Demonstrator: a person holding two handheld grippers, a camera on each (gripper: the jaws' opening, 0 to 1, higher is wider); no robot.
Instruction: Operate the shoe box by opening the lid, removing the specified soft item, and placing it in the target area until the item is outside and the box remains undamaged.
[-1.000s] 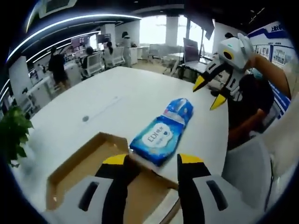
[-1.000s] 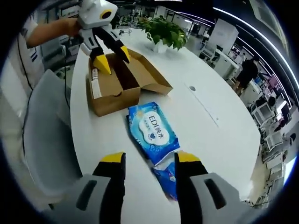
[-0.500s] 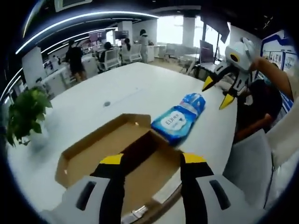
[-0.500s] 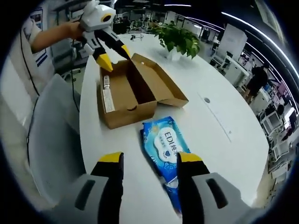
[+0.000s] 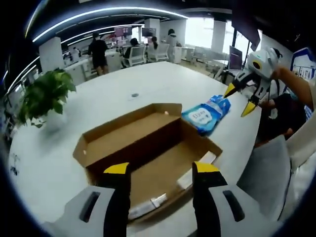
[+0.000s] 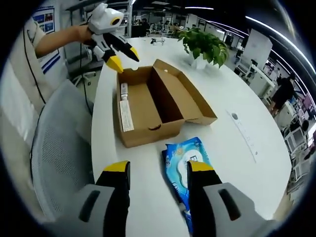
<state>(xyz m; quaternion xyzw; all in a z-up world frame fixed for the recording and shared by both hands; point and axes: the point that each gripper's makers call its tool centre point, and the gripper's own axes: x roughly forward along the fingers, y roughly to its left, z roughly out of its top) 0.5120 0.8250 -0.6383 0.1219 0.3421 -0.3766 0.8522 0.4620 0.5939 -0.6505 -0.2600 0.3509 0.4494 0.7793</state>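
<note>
Open brown cardboard shoe box [image 6: 153, 106] sits lid-back; blue wet-wipes pack [image 6: 185, 165] at its five o'clock; left gripper [image 5: 162, 170] and right gripper [image 6: 158, 168] both spread wide, empty.

Bright, even office light; fisheye edges bend and blur.

Open office, long white table [image 5: 148, 89], potted plant [image 5: 44, 96] on its left, grey mesh chair [image 6: 54, 148] near, desks and people far, bright windows [image 5: 197, 32], ceiling light strips [image 5: 98, 15].
</note>
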